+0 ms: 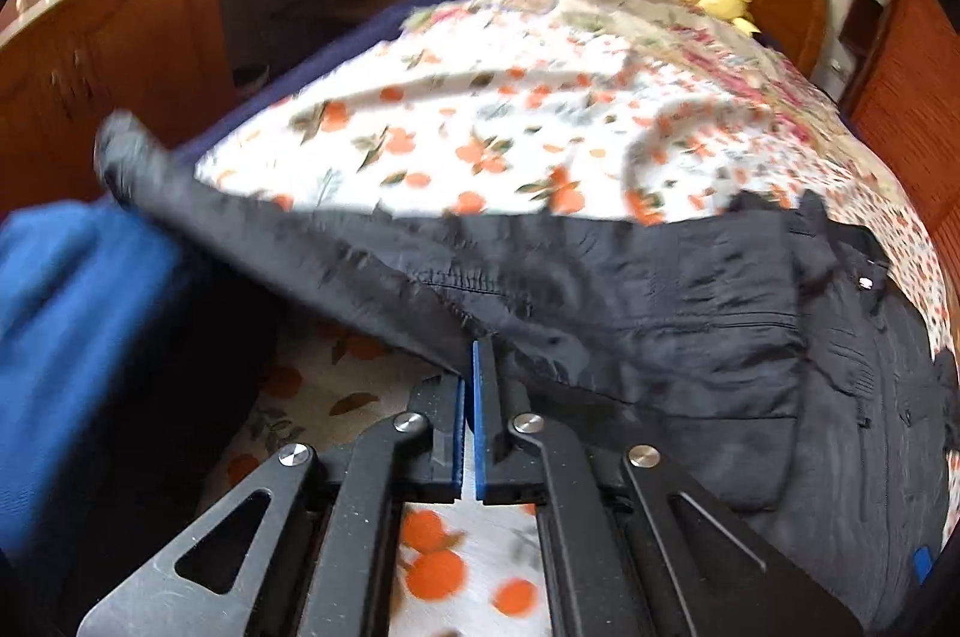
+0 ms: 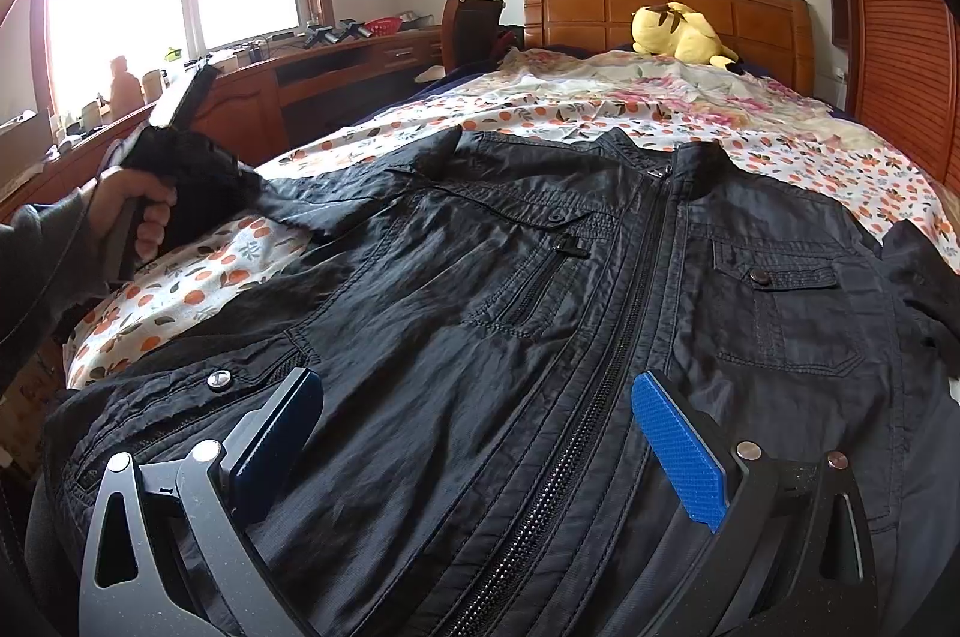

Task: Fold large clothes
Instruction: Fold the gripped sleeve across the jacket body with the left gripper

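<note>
Lying spread on the bed [image 2: 780,145], front side up and zipped, a black jacket [image 2: 540,289] covers the near part of the orange-print sheet, its collar toward the wooden headboard [image 2: 660,7] and its hem toward the right camera. The left tongs [image 1: 471,379] are pinched together, blue pads nearly meeting, and an edge of the jacket's sleeve [image 1: 336,265] runs into the tips; the cloth looks nipped there, though blur in the left wrist view makes the exact bite hard to judge. That sleeve stretches away from the jacket's body toward the bed's window side, lifted off the sheet, with its cuff [image 1: 120,145] hanging past the mattress edge. In the right wrist view a person's hand [image 2: 132,211] grips the handle of the left tool beside the jacket's shoulder, a grey sleeve cuff at the wrist. The right tongs [image 2: 474,433] stand wide apart over the jacket's lower front, one finger on either side of the zip [image 2: 606,337], holding nothing; whether the tips touch the cloth I cannot tell. A yellow plush toy [image 2: 678,34] lies against the headboard, well apart from the jacket. A blurred blue mass [image 1: 72,337] fills the left wrist view's near edge beside the sleeve.
</note>
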`<state>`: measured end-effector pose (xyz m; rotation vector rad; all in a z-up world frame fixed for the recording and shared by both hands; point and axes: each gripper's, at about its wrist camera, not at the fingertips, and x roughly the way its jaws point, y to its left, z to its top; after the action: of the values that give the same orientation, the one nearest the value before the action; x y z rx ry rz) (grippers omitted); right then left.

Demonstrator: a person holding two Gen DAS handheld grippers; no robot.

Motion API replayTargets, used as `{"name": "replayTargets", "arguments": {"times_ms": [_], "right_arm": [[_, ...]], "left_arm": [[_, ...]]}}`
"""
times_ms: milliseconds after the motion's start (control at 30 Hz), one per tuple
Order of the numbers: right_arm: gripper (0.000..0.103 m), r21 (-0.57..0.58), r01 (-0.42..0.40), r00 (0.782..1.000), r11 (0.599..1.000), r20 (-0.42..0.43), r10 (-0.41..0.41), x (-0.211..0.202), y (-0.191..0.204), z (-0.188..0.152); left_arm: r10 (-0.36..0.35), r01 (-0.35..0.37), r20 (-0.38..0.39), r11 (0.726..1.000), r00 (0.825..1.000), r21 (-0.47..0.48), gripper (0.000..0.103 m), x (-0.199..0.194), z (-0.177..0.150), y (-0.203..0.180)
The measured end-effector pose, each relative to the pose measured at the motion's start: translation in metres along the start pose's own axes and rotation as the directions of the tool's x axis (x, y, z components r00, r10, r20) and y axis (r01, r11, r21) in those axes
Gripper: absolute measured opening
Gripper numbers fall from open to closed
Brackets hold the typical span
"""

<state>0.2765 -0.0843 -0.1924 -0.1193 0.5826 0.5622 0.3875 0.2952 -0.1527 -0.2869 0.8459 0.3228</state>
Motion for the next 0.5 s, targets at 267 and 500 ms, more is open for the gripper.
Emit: {"name": "replayTargets", "arguments": {"times_ms": [267,500], "right_arm": [[0.103,0.022,-0.009,1.0,1.0,0.015,0.009,-0.001,-0.003,-0.002],[0.103,0.033,-0.008,1.0,0.999,0.021,0.007,-0.001,-0.003,-0.003]], "left_arm": [[-0.131,0.112,0.09,0.976,0.987,0.186,0.002,-0.093,-0.012,-0.094],[-0.181,0.15,0.08,0.944,0.98,0.293,0.002,-0.127,-0.041,-0.141]]}}
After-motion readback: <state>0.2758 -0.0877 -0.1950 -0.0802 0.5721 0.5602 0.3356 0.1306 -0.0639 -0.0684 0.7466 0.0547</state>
